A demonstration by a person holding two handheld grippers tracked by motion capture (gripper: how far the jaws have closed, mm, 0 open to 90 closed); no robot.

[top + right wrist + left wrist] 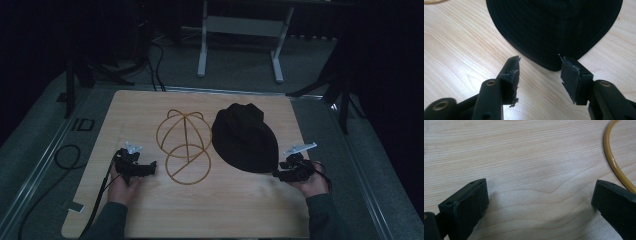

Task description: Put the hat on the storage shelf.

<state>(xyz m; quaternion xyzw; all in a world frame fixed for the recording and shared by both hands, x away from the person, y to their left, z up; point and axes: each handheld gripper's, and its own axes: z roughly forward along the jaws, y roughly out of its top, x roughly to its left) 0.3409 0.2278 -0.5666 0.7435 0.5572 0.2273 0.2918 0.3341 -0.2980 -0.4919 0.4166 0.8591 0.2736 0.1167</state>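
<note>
On the table (pixel 150 220), a black hat (pixel 245 137) lies beside the wire stand (pixel 184 145), not yet mounted. Right gripper (pixel 540 72), unclenched, frames the brim without pinching; left gripper (pixel 539 200) waits wide, empty, near the stand's base.

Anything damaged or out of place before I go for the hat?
The right gripper pads look frayed, with torn, ragged edges. Otherwise the black hat lies flat on the table beside the wire hat stand, undisturbed.
</note>
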